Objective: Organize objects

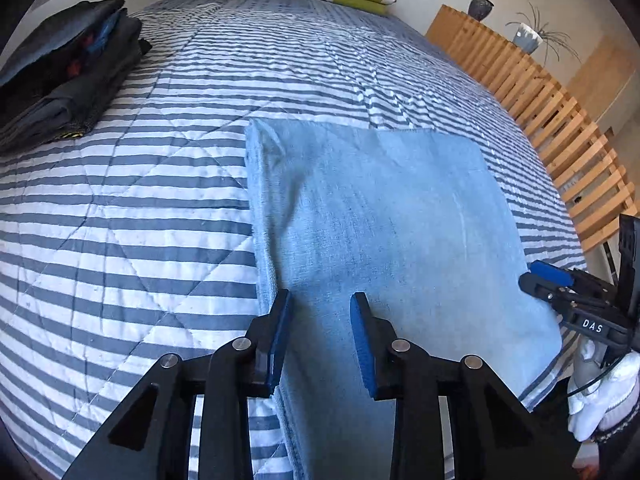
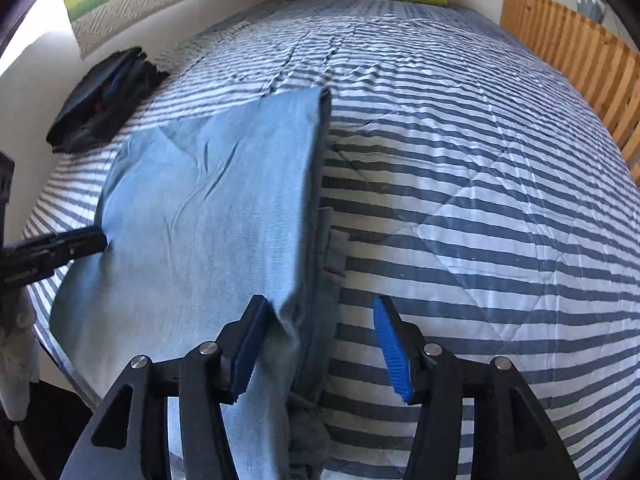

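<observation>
The folded light-blue garment (image 1: 392,232) lies flat on the striped bed (image 1: 120,220), its near edge between both spread jaws, left hand-held gripper (image 1: 320,340) and right hand-held gripper (image 2: 320,344) pinching nothing; stacking it on the dark pile (image 1: 60,80) probably remains.

Light-blue cloth (image 1: 384,216) — blue-and-white striped quilt (image 1: 132,220)

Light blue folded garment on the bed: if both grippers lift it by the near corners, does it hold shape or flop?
Probably flops: the light blue folded garment is thin cloth, creased in the right wrist view, and its near edge already drapes over the striped quilt. The stacked layers at its side edge may slide apart. Likely light, since it barely dents the quilt.
</observation>
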The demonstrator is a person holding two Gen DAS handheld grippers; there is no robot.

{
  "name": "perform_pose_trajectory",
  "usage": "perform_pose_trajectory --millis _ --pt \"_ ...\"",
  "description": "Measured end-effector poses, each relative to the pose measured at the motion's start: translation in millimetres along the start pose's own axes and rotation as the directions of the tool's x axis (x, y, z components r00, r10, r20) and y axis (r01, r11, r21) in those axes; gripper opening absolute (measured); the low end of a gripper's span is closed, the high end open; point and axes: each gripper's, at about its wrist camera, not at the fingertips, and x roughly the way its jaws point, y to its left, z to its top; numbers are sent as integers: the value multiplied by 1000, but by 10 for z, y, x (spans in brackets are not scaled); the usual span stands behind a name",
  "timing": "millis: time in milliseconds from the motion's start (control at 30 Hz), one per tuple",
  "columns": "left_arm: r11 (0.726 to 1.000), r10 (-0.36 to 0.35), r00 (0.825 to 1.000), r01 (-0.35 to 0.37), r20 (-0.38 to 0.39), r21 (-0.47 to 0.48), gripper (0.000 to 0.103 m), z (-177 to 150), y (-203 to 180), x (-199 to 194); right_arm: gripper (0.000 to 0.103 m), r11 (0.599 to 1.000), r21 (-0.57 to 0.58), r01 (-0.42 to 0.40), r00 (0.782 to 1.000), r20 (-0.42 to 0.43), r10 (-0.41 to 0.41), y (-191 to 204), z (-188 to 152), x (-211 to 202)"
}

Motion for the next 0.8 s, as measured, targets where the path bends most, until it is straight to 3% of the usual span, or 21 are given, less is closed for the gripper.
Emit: perform_pose_trajectory --millis 67,133,167,233,367,467,600,633,733,800 --pt "999 -20 998 22 58 -37 66 16 63 -208 52 1000 29 4 997 71 -6 -118 39 -190" --pt "997 -47 994 52 94 -48 82 46 86 -343 53 999 15 -52 989 137 50 -185 79 -344" --pt "997 -54 995 58 87 -48 85 85 94 -348 58 996 5 -84 988 133 83 -191 115 -356" --pt "996 -62 998 64 32 -61 87 166 109 -241 67 991 -15 -132 987 86 132 -169 217 -271" --pt "995 -70 994 63 -87 -83 87 244 142 174 67 995 -28 -99 995 -21 99 -52 287 92" --pt "993 -76 986 62 -147 -97 87 236 193 467 68 980 50 -191 974 -113 196 -117 282 364" --pt "985 -128 985 112 -119 -132 85 263 239 526 72 952 110 -287 945 -129 300 -225 302 461" --pt "983 -138 983 121 -121 -138 79 271 234 535 72 946 120 -302 939 -134 317 -238 306 462" --pt "986 -134 983 119 -123 -119 73 278 184 532 72 898 195 -394 893 -153 424 -304 311 416" --pt "987 -136 983 123 -121 -107 70 269 157 523 72 909 186 -373 904 -150 401 -299 340 353"
